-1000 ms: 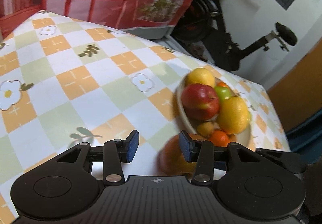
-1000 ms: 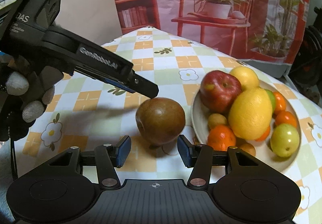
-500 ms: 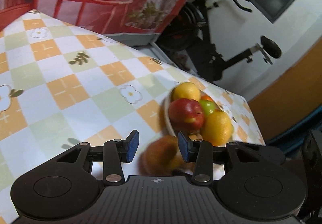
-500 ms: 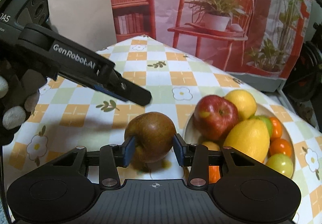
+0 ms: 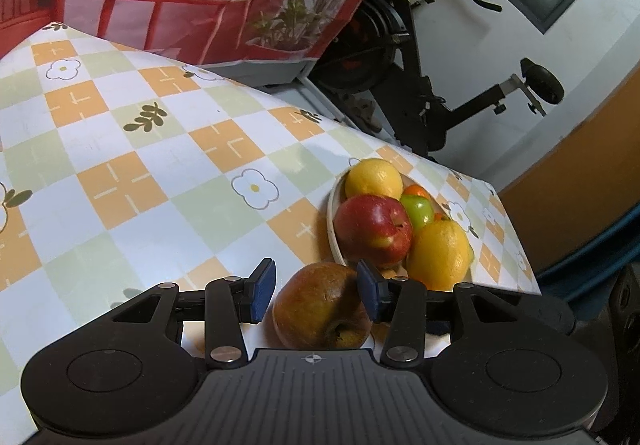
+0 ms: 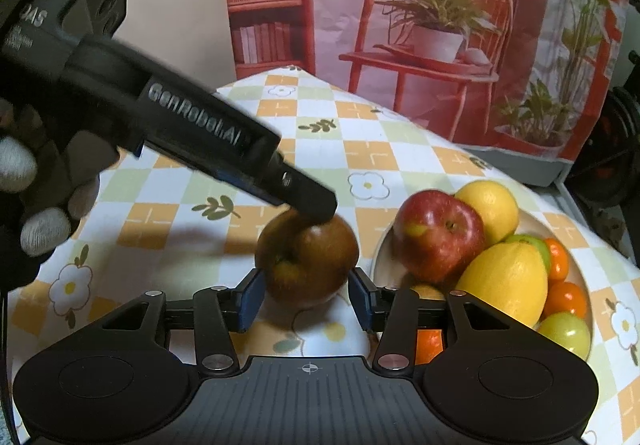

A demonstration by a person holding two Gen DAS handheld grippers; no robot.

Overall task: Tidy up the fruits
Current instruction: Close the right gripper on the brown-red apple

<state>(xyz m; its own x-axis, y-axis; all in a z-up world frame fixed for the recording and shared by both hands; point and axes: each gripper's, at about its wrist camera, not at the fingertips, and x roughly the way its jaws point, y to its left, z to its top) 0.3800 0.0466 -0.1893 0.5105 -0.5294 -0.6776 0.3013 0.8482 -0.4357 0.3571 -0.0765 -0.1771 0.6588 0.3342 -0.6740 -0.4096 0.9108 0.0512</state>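
Note:
A brown russet fruit [image 6: 308, 257] rests on the checked tablecloth just left of the white plate [image 6: 380, 257]. My right gripper [image 6: 305, 299] straddles the fruit's lower part; its jaws are opening and a thin gap shows at each pad. In the left wrist view the same brown fruit [image 5: 320, 305] lies between the blue pads of my left gripper [image 5: 316, 287], whose jaws are opening too. One left finger [image 6: 240, 149] reaches over the fruit's top. The plate [image 5: 332, 213] holds a red apple [image 5: 372, 231], lemons [image 5: 438, 255], a green fruit and oranges.
A gloved hand [image 6: 36, 205] holds the left gripper at the left. Beyond the table's far edge hang a red chair backdrop [image 6: 420, 45] and stands an exercise bike [image 5: 420, 85]. The tablecloth [image 5: 140, 185] stretches bare to the left of the plate.
The right pads closed on the brown fruit half a second ago and have since drawn apart. The left gripper has come over the fruit, which now sits between its pads.

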